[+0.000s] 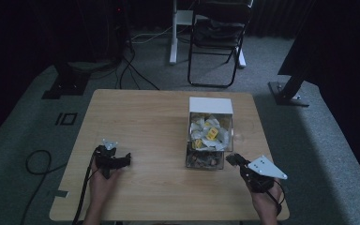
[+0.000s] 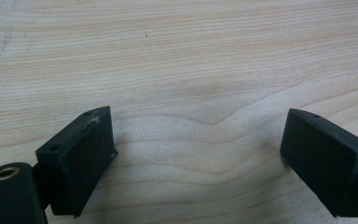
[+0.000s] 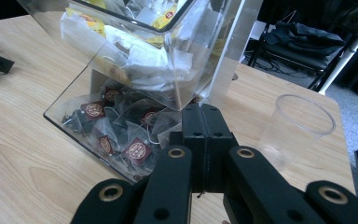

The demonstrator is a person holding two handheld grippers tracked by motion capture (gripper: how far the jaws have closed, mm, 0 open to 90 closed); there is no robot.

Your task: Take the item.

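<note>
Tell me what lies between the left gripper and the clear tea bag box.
Nothing: the high view shows bare wooden table between the left gripper and the tea bag box. Its open jaws in the left gripper view frame bare wood too.

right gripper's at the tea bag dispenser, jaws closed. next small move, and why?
Probably open the right gripper: its jaws are pressed together with nothing between them, just short of the dark tea bags in the dispenser's lower tray. Then ease forward.

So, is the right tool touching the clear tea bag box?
Cannot tell. In the right gripper view the shut right tool ends right at the lower edge of the box, but no gap or contact shows plainly. The high view is too dark.
</note>
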